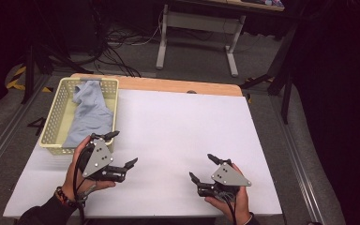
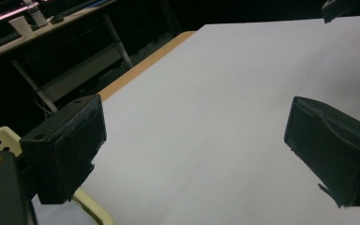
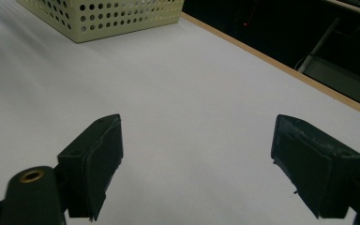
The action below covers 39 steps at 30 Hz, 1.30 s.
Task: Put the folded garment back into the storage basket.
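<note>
Cloth in basket, both grippers empty – nothing picked yet.

Light-blue cloth lies bunched in the pale yellow perforated basket, just ahead of the left gripper and well off to the left of the right gripper. Left gripper: jaws spread wide, nothing between them, hovering at the basket's near corner. Right gripper: jaws spread too, empty, over bare surface. My read: very early, grab not started; pulling the cloth out and whatever follows is all left. White worktop ahead of both grippers is bare, wooden edge strip at the far side. Beyond that: dark room, grey floor, loose cables, white-legged table, black stands.
</note>
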Each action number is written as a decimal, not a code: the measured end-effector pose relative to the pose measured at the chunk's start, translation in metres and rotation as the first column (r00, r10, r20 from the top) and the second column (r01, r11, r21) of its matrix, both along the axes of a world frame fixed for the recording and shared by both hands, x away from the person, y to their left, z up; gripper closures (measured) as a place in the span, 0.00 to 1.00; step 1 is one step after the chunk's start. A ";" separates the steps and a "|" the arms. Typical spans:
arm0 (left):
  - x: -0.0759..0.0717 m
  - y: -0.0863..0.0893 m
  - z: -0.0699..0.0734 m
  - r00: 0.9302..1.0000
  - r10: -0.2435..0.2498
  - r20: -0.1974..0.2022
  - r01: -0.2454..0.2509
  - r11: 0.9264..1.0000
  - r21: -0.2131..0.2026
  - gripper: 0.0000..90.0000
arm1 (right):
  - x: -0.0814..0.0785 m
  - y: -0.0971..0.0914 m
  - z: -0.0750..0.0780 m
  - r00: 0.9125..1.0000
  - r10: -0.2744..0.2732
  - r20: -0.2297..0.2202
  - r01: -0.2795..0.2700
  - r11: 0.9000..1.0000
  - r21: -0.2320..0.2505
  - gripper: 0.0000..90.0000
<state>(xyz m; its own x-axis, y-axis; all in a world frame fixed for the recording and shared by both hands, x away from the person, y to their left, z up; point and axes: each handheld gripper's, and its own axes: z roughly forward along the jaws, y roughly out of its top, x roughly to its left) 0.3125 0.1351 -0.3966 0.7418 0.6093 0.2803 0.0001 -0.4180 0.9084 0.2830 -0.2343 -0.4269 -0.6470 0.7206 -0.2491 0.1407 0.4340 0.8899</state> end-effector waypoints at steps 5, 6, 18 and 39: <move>-0.007 0.001 -0.007 1.000 -0.006 -0.005 0.007 1.000 0.010 0.07 | -0.001 0.000 -0.002 1.000 -0.001 0.000 0.001 1.000 -0.009 0.19; -0.009 0.001 -0.008 1.000 -0.007 -0.003 0.007 1.000 0.018 0.07 | -0.001 -0.001 -0.003 1.000 -0.003 0.000 0.003 1.000 -0.010 0.19; -0.018 0.011 -0.035 0.999 0.035 -0.026 -0.034 0.997 0.062 0.08 | -0.003 -0.002 -0.006 1.000 -0.002 0.000 0.002 1.000 -0.019 0.19; -0.021 0.030 -0.068 0.991 0.060 -0.121 -0.051 0.995 0.082 0.07 | -0.002 0.002 -0.009 1.000 0.004 -0.001 -0.004 0.999 -0.045 0.19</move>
